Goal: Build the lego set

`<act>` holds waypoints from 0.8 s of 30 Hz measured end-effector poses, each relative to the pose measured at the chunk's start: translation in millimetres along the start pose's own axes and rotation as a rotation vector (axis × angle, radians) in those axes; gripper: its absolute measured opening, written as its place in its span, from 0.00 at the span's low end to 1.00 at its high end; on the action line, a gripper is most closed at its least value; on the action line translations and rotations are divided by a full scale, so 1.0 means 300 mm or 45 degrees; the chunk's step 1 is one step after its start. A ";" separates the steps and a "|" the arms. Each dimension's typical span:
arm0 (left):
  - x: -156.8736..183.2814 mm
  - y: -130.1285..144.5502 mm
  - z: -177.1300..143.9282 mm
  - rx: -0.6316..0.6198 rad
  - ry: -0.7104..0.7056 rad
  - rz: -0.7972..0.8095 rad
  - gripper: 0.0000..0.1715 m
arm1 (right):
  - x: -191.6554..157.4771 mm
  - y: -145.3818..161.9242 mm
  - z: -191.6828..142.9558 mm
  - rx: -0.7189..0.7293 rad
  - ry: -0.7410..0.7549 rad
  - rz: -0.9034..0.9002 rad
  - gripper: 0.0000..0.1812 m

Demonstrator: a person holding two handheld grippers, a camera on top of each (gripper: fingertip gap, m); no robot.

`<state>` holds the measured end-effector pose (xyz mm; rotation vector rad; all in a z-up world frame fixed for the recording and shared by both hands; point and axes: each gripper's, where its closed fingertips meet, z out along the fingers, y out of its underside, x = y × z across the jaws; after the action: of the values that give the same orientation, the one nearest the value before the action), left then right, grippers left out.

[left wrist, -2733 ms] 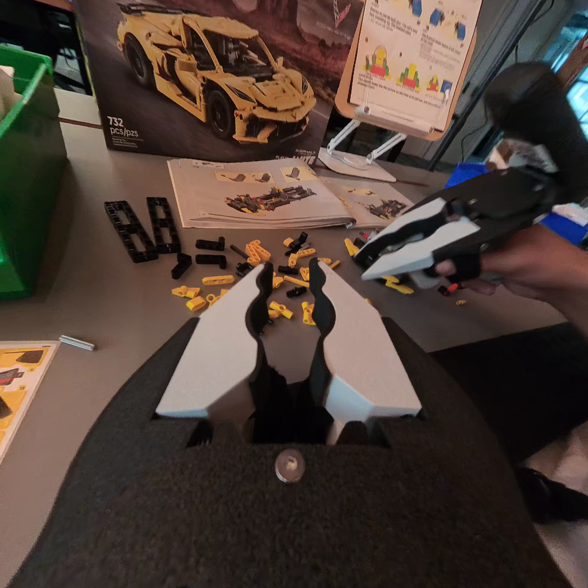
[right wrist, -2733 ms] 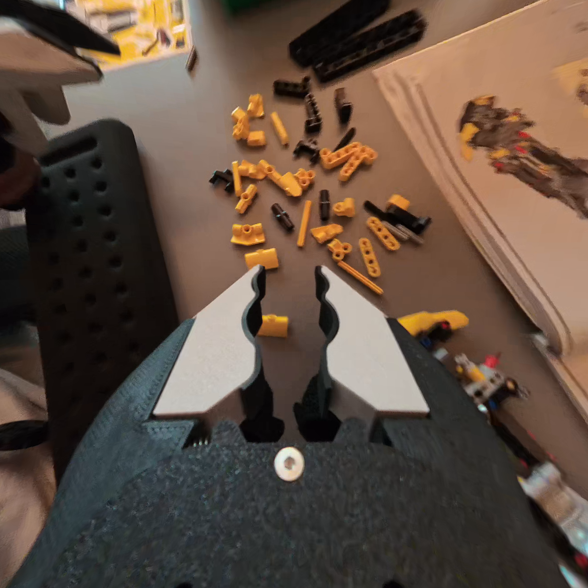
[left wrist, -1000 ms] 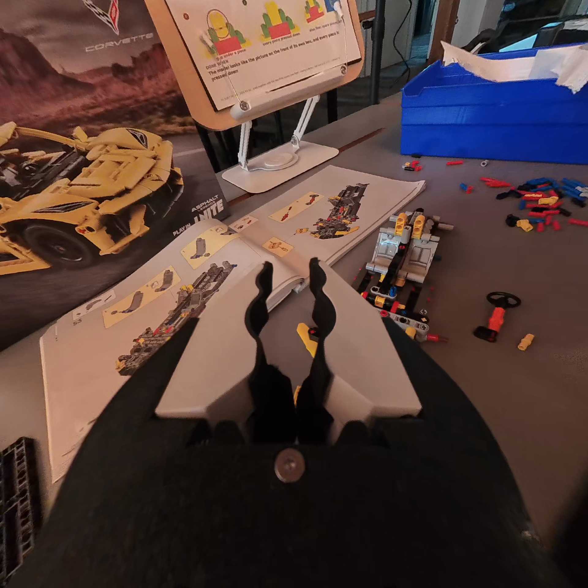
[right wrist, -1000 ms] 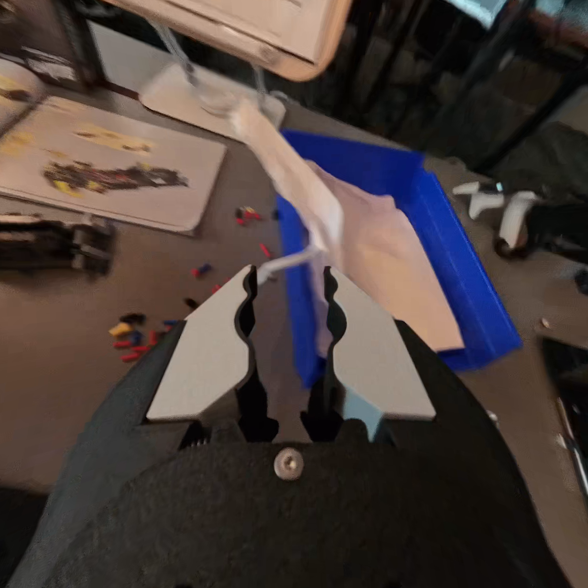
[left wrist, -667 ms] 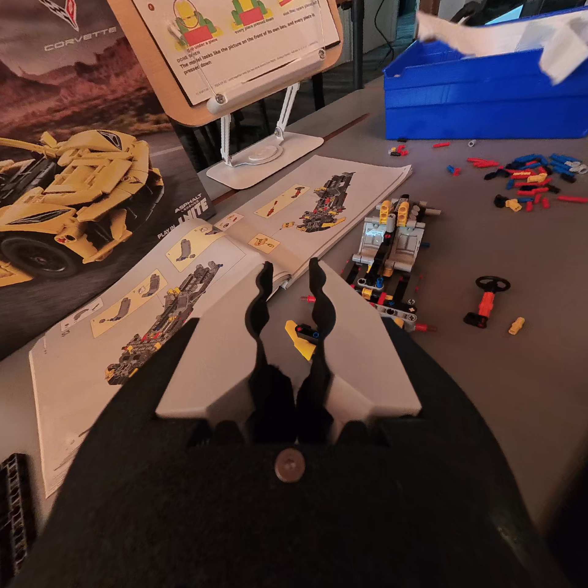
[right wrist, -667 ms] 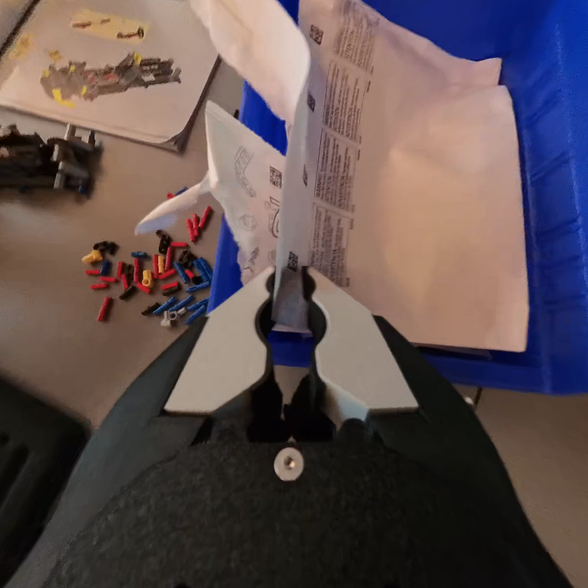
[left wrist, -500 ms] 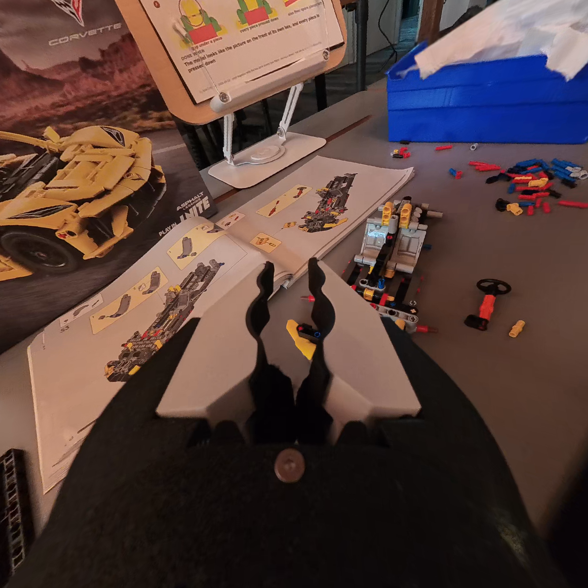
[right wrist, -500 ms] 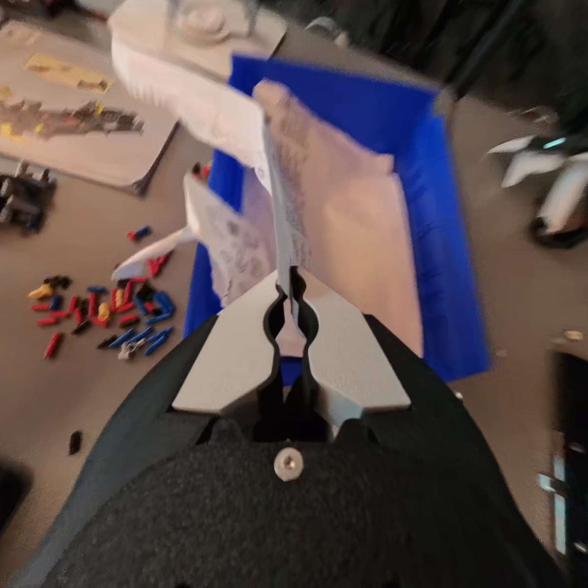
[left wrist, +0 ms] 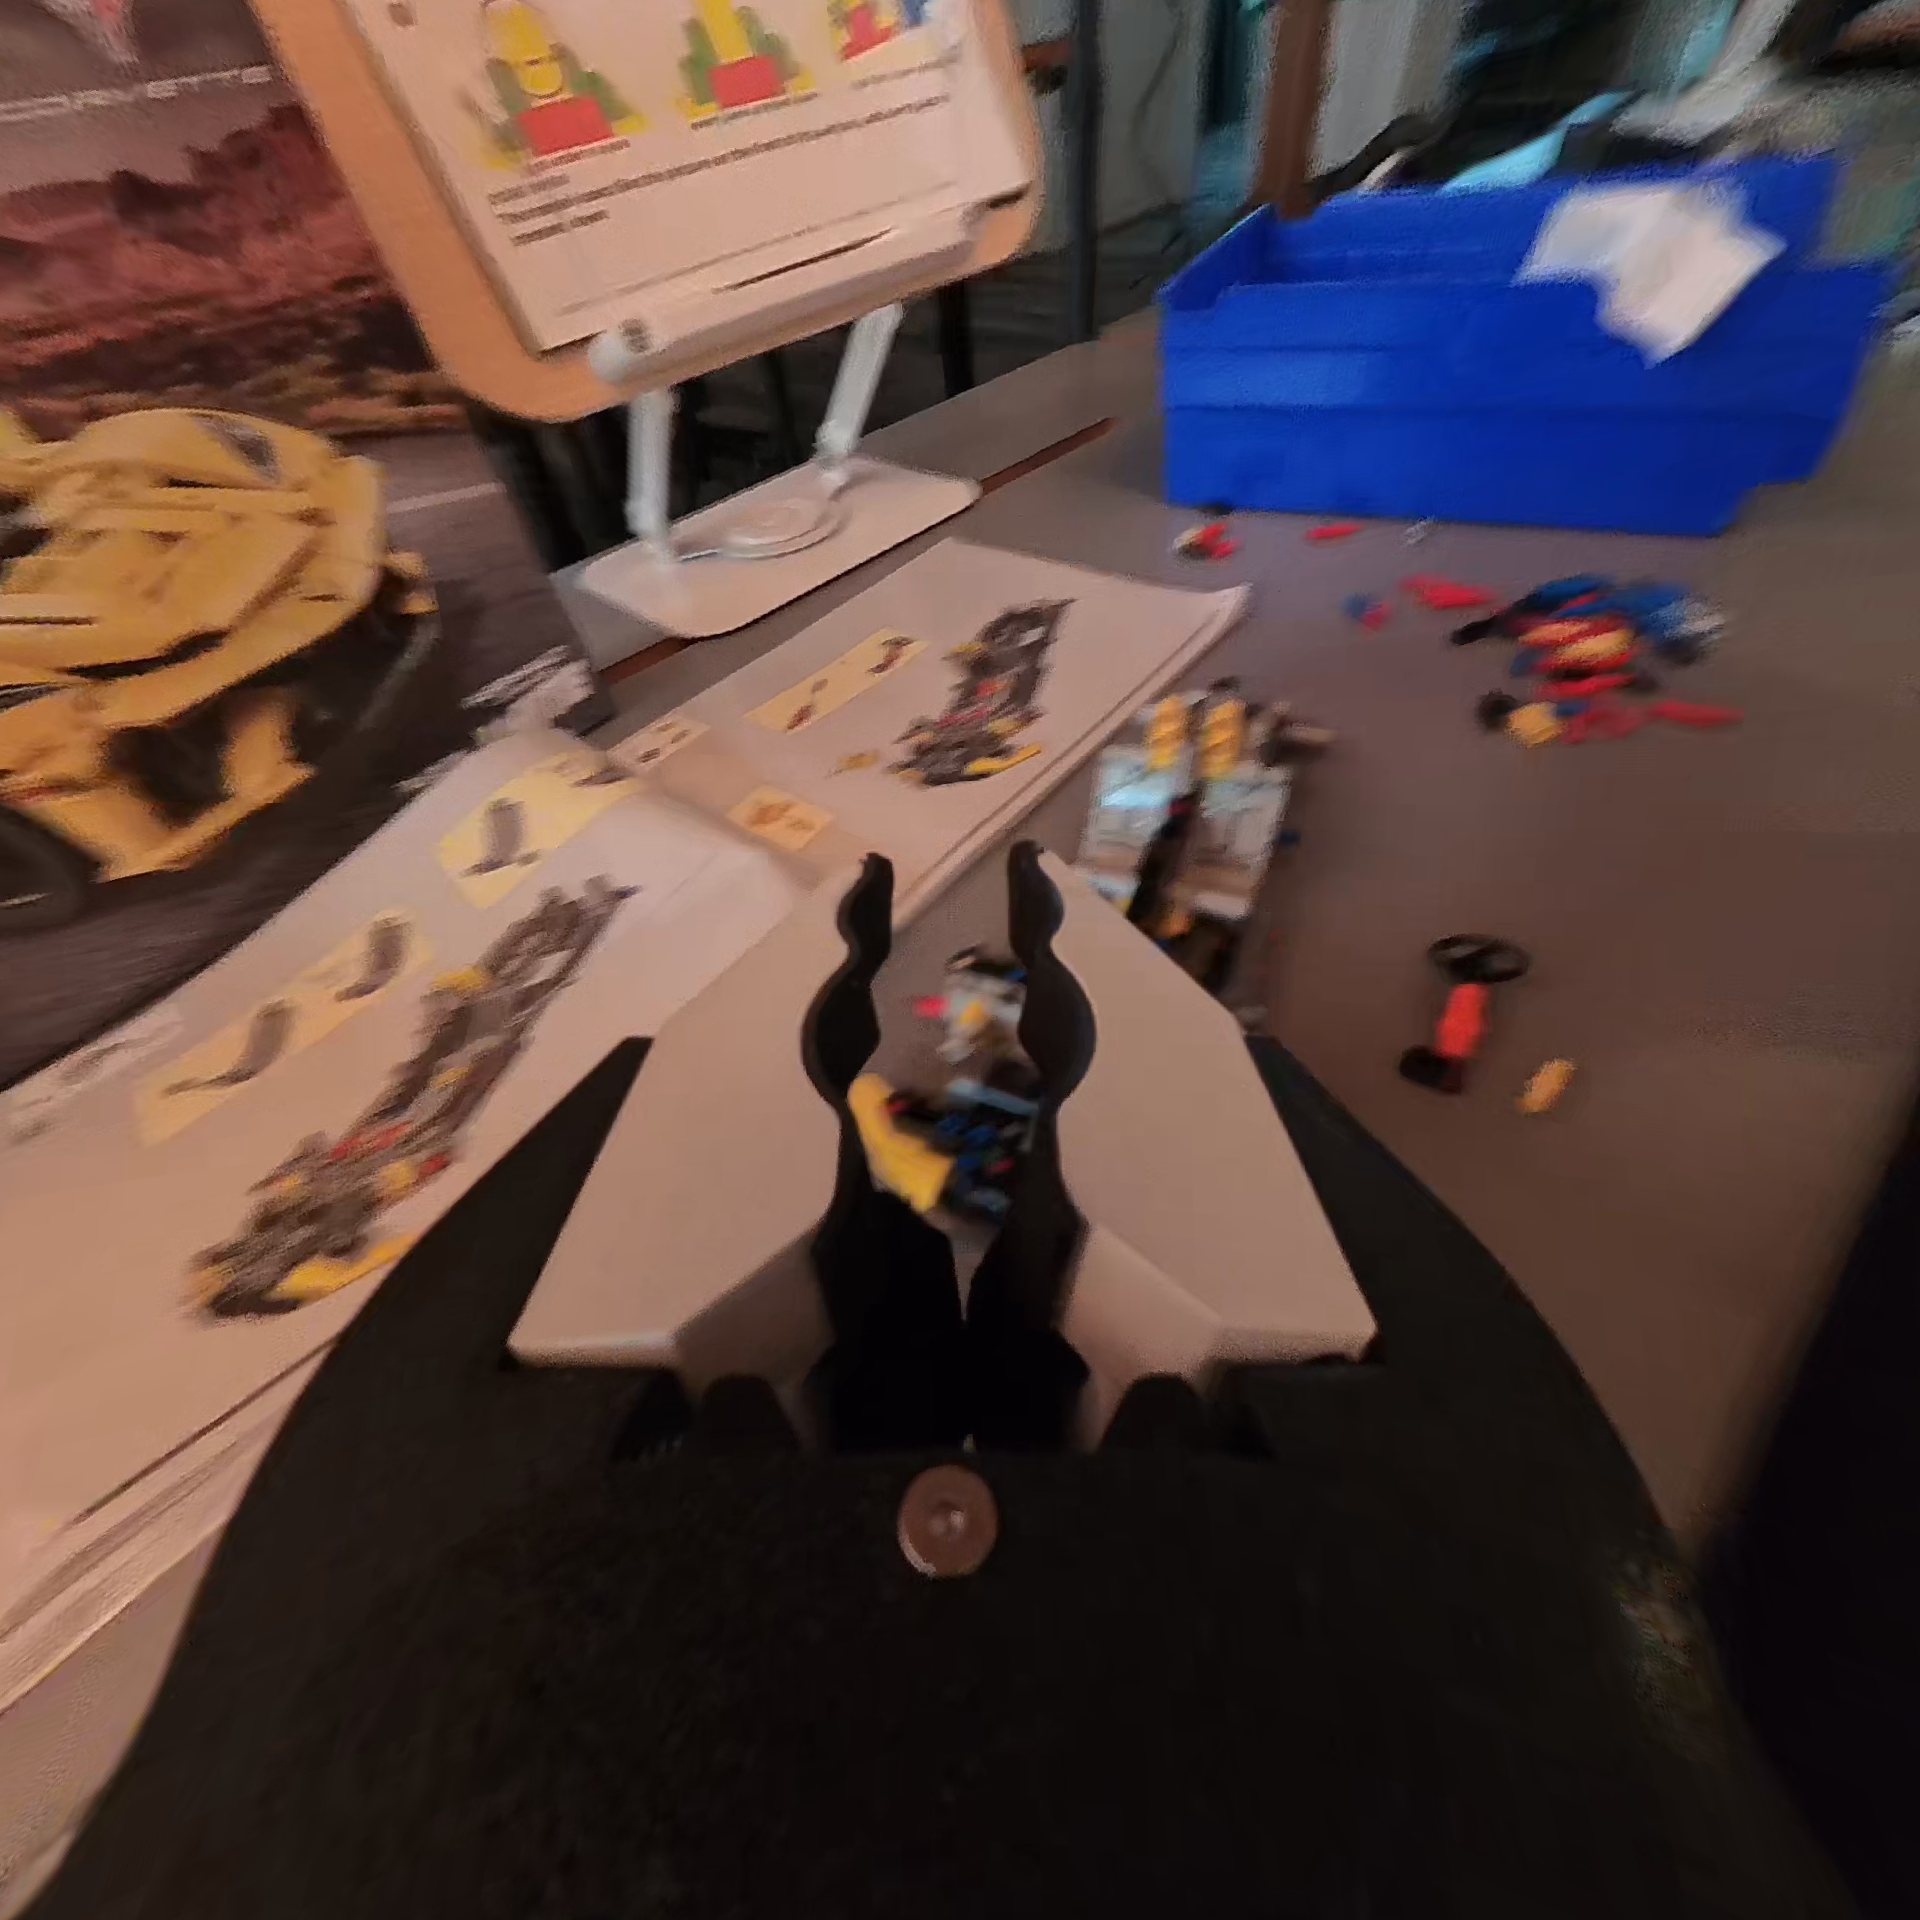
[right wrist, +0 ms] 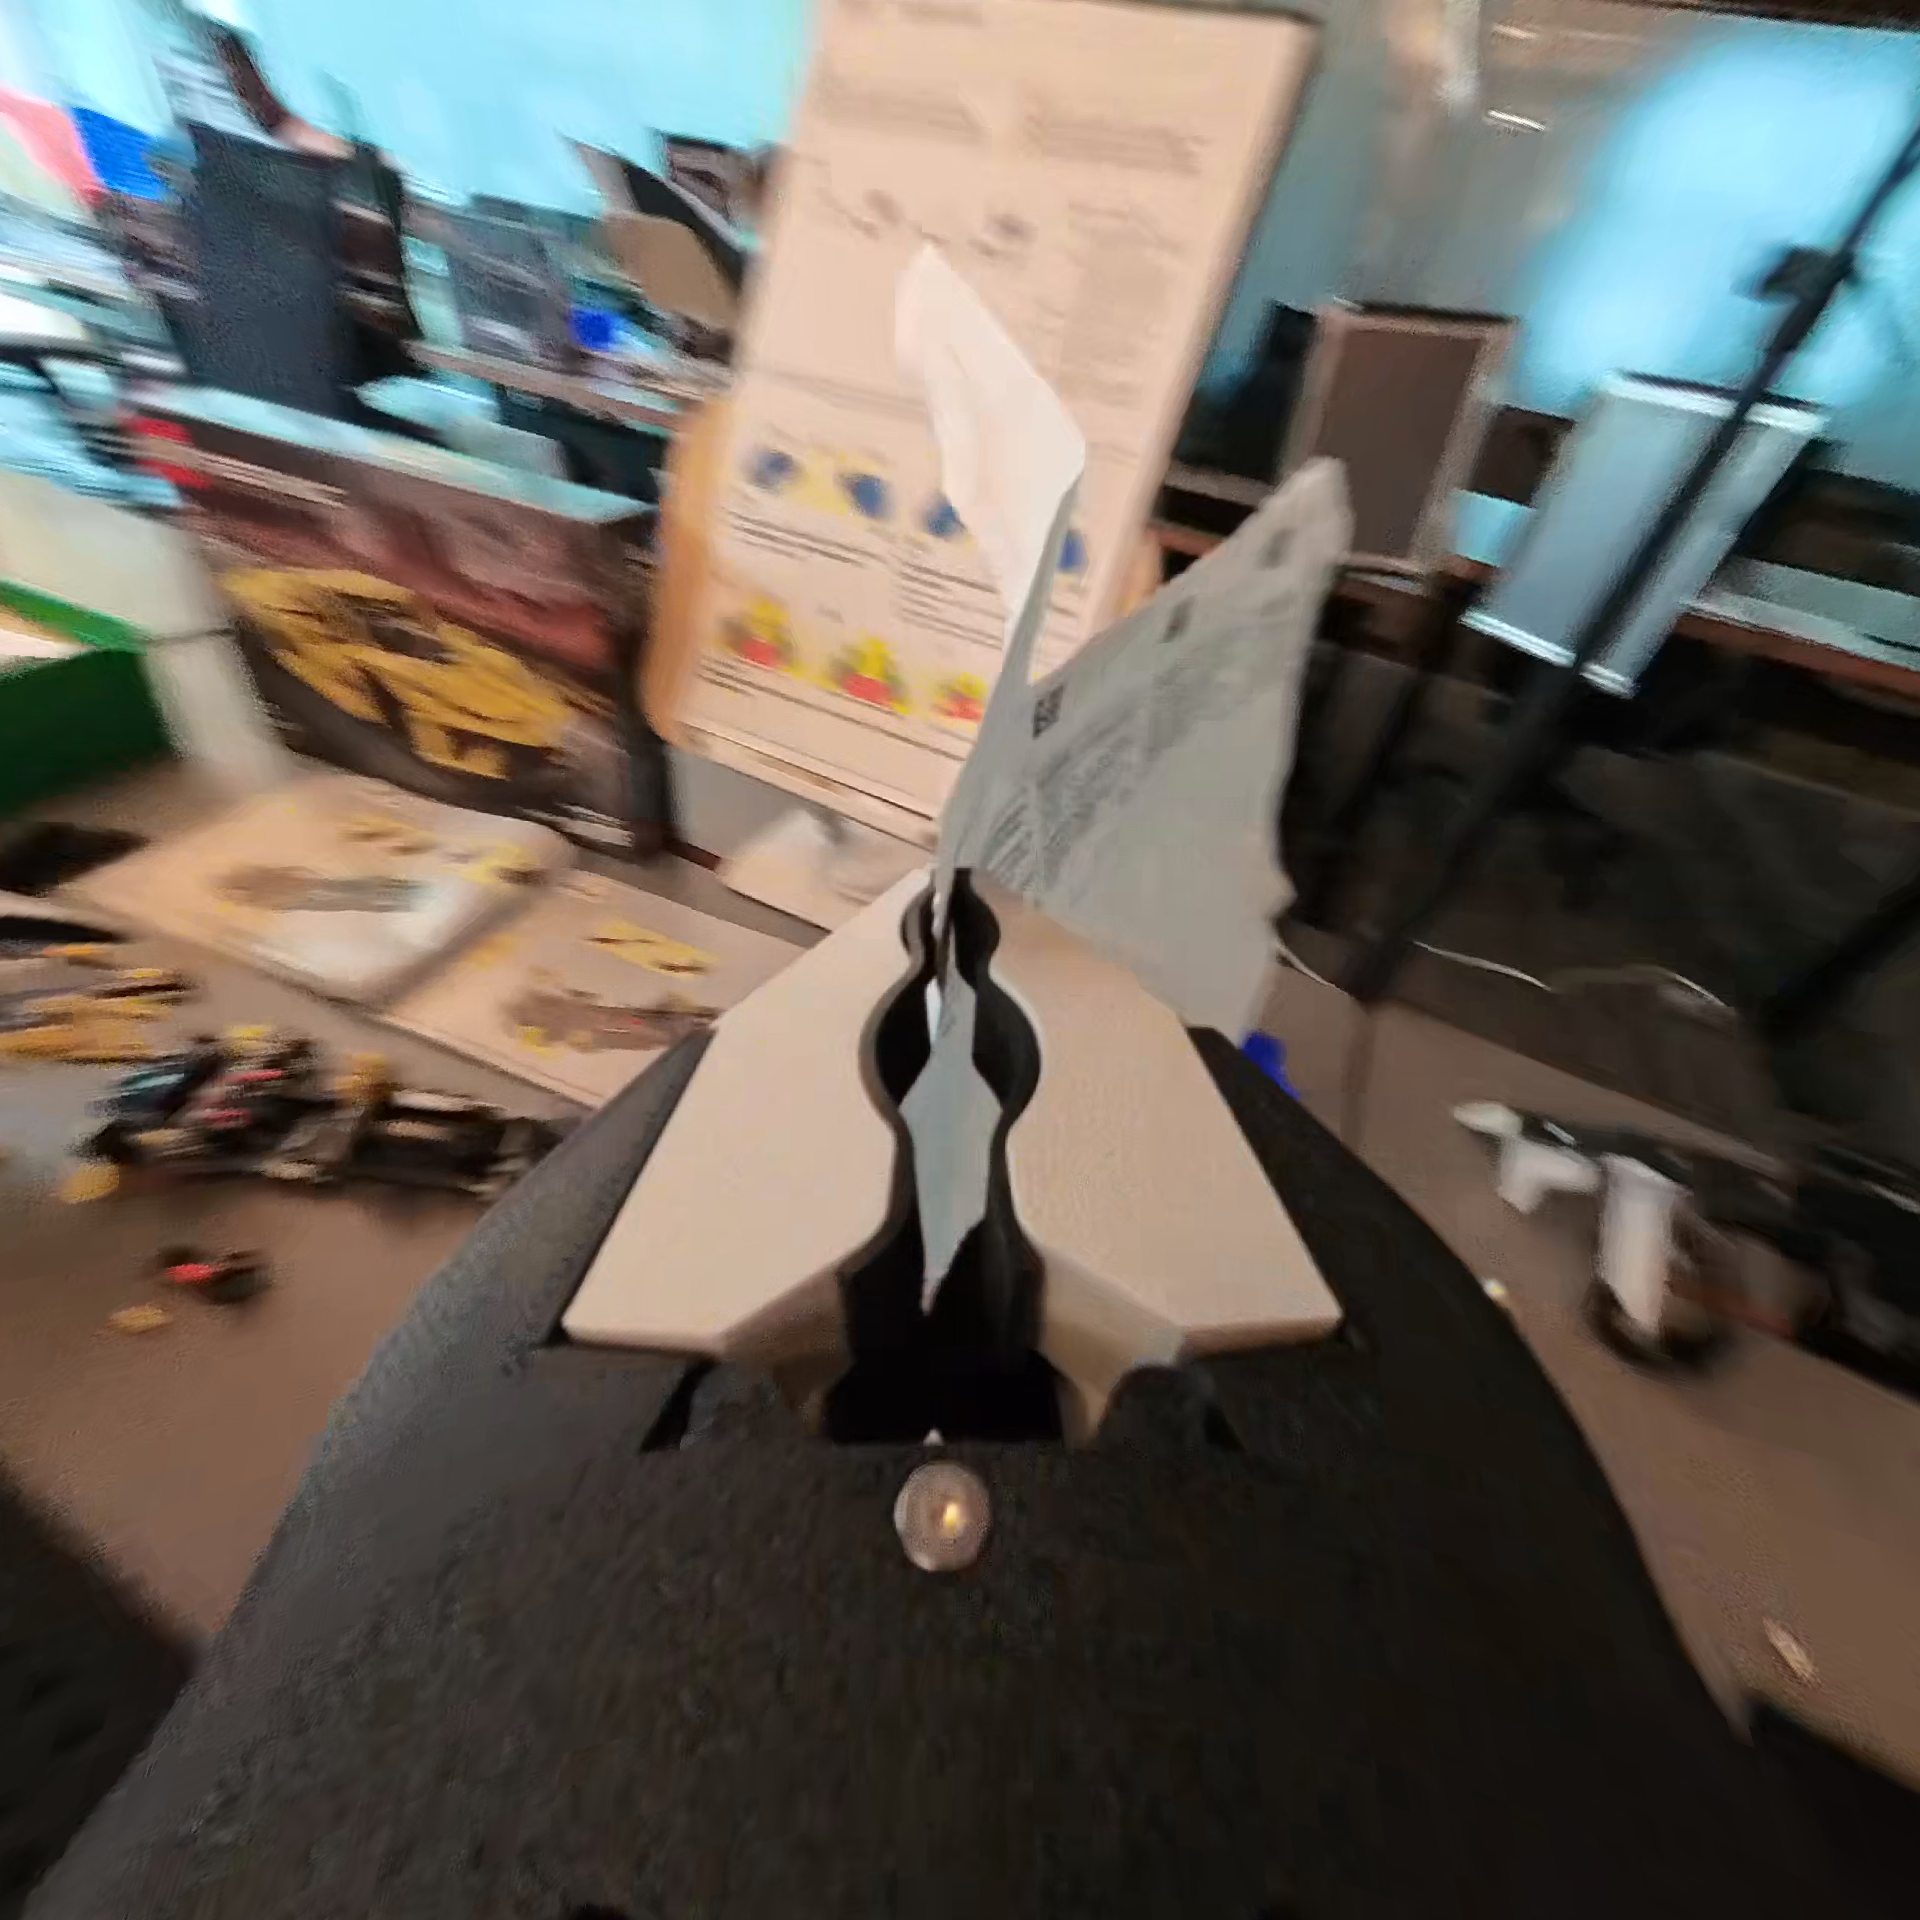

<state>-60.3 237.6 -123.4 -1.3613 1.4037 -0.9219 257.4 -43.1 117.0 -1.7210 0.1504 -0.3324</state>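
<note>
My right gripper (right wrist: 951, 894) pinches a white printed paper sheet (right wrist: 1132, 769) aloft; my left gripper (left wrist: 951, 883) fingers gape empty above the grey tabletop (left wrist: 1558, 1195).

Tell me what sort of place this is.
Probably a shared lab or workshop with a Lego building station: an open instruction booklet and sorted loose pieces on the table, a blue bin, and cluttered desks behind.

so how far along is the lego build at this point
Done: only a partial chassis stands by the open instruction booklet. In hand: the right gripper is shut on a white paper bag, lifted; the left gripper is open, empty. Left: loose pins and steering wheel piece are unattached.
</note>
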 end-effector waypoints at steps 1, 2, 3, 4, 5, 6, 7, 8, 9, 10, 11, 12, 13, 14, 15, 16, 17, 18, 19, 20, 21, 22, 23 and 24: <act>0.048 -0.028 0.009 0.038 0.109 -0.071 0.13 | -0.067 -0.031 0.000 0.023 -0.107 -0.007 0.00; 0.111 -0.071 0.018 0.084 0.257 -0.184 0.17 | -0.140 -0.065 -0.001 0.052 -0.218 -0.007 0.00; 0.187 -0.129 0.022 0.136 0.435 -0.320 0.22 | -0.216 -0.105 -0.002 0.101 -0.336 0.011 0.00; 0.269 -0.203 0.018 0.206 0.632 -0.454 0.27 | -0.297 -0.143 -0.007 0.144 -0.469 0.039 0.00; 0.347 -0.284 0.008 0.285 0.828 -0.578 0.31 | -0.377 -0.180 -0.017 0.189 -0.610 0.071 0.00; 0.415 -0.359 0.000 0.349 0.999 -0.685 0.35 | -0.446 -0.218 -0.026 0.247 -0.729 0.105 0.00; 0.474 -0.424 -0.003 0.392 1.143 -0.769 0.40 | -0.508 -0.249 -0.037 0.297 -0.843 0.144 0.00; 0.522 -0.477 -0.002 0.419 1.255 -0.839 0.46 | -0.564 -0.271 -0.047 0.332 -0.951 0.185 0.00; 0.559 -0.519 0.006 0.434 1.337 -0.904 0.53 | -0.609 -0.291 -0.057 0.374 -1.041 0.231 0.00; 0.586 -0.551 0.010 0.447 1.410 -0.977 0.58 | -0.644 -0.305 -0.066 0.420 -1.113 0.270 0.00; 0.599 -0.582 0.002 0.479 1.491 -1.066 0.61 | -0.670 -0.309 -0.070 0.445 -1.164 0.302 0.00; 0.597 -0.611 -0.018 0.534 1.577 -1.162 0.61 | -0.689 -0.304 -0.070 0.453 -1.199 0.331 0.00; 0.579 -0.638 -0.049 0.616 1.655 -1.252 0.58 | -0.699 -0.295 -0.063 0.455 -1.210 0.362 0.00; 0.549 -0.654 -0.077 0.703 1.701 -1.319 0.52 | -0.704 -0.273 -0.043 0.429 -1.182 0.370 0.00; 0.523 -0.659 -0.098 0.764 1.722 -1.353 0.45 | -0.708 -0.240 -0.019 0.381 -1.136 0.350 0.00; 0.499 -0.657 -0.112 0.801 1.725 -1.368 0.38 | -0.714 -0.211 -0.007 0.347 -1.117 0.329 0.00; 0.481 -0.646 -0.115 0.819 1.694 -1.360 0.23 | -0.720 -0.191 -0.005 0.331 -1.115 0.320 0.00; 0.473 -0.629 -0.105 0.809 1.625 -1.326 0.10 | -0.725 -0.177 -0.003 0.319 -1.115 0.321 0.00; 0.475 -0.608 -0.087 0.778 1.544 -1.282 0.04 | -0.726 -0.163 0.002 0.302 -1.108 0.332 0.00; 0.475 -0.592 -0.078 0.768 1.493 -1.254 0.01 | -0.728 -0.149 0.013 0.277 -1.095 0.345 0.00; 0.472 -0.581 -0.076 0.770 1.467 -1.248 0.00 | -0.730 -0.138 0.023 0.266 -1.078 0.355 0.00; 0.470 -0.572 -0.074 0.768 1.457 -1.247 0.00 | -0.737 -0.133 0.026 0.278 -1.076 0.353 0.00; 0.469 -0.564 -0.073 0.764 1.451 -1.240 0.00 | -0.748 -0.130 0.026 0.302 -1.077 0.348 0.01; 0.467 -0.558 -0.074 0.768 1.439 -1.223 0.00 | -0.762 -0.120 0.032 0.318 -1.064 0.340 0.07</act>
<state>-25.7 80.1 25.5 -0.9762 0.9161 -2.7861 40.4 37.4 119.9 -1.4435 -0.2631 0.5500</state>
